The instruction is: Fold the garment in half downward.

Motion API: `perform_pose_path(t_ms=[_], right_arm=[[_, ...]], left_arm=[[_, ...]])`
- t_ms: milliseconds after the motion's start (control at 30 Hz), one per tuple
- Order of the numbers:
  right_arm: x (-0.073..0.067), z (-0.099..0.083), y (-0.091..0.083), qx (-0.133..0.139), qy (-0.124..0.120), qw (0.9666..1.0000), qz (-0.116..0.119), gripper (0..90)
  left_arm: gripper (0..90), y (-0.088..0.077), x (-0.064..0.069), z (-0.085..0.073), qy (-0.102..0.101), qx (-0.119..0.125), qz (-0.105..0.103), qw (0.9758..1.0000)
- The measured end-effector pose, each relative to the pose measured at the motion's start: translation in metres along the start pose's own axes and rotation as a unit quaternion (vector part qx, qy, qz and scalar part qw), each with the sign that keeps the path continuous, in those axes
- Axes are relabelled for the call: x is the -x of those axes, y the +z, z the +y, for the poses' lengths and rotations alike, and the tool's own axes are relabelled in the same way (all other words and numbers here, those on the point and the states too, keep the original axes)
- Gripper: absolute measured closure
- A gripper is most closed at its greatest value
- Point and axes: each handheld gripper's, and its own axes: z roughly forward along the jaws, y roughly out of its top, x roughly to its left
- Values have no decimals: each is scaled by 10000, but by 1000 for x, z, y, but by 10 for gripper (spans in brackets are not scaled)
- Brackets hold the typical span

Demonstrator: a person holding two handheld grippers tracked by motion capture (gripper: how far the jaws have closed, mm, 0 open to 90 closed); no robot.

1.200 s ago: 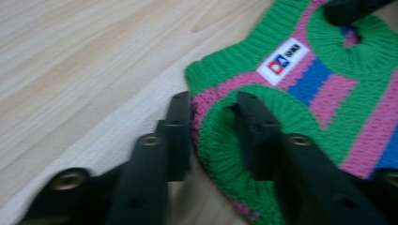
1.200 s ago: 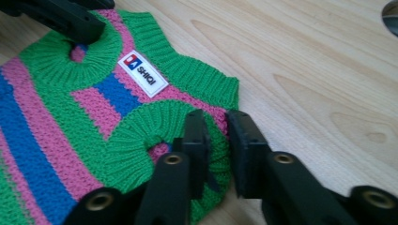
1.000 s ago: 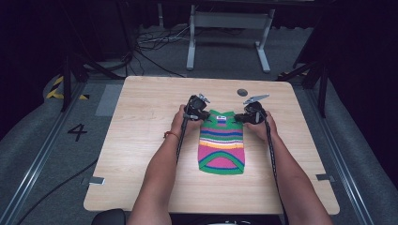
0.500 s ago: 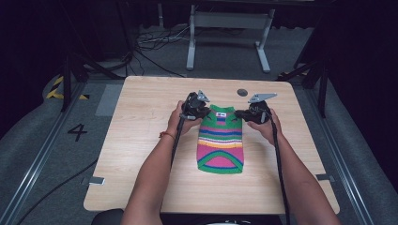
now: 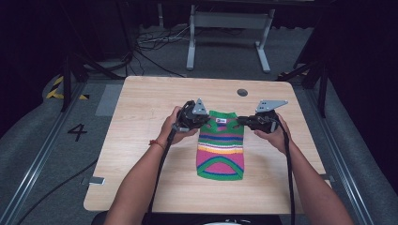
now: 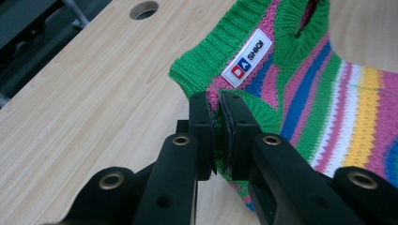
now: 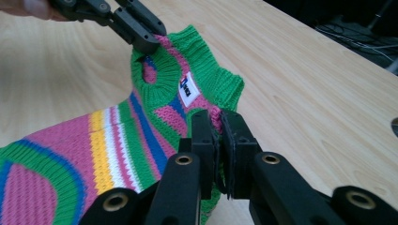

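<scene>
Two grippers hold the striped sweater (image 5: 221, 146) by its far end: the left gripper (image 5: 202, 121) is closed tight on the green edge beside the collar (image 6: 234, 61), and the right gripper (image 5: 244, 121) is closed tight on the opposite shoulder. The sweater lies in the middle of the desk (image 5: 141, 140), its far end lifted and its near hem flat. To do this lift well, both hands should rise together at the same speed, keeping the knit stretched evenly so it does not twist. Compared with one second ago, both hands are higher and the collar end has left the desk.
</scene>
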Motion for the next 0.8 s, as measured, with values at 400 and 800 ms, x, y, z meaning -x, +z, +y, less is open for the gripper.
perform_pose_path(t_ms=[400,800], right_arm=[[-25,-12,-13,7,-360,9987,361,844],[-56,-25,-23,-181,-733,9936,835,828]], left_arm=[[829,-17,29,-11,385,24,-164,9991],[830,-29,60,-29,619,34,-497,9968]])
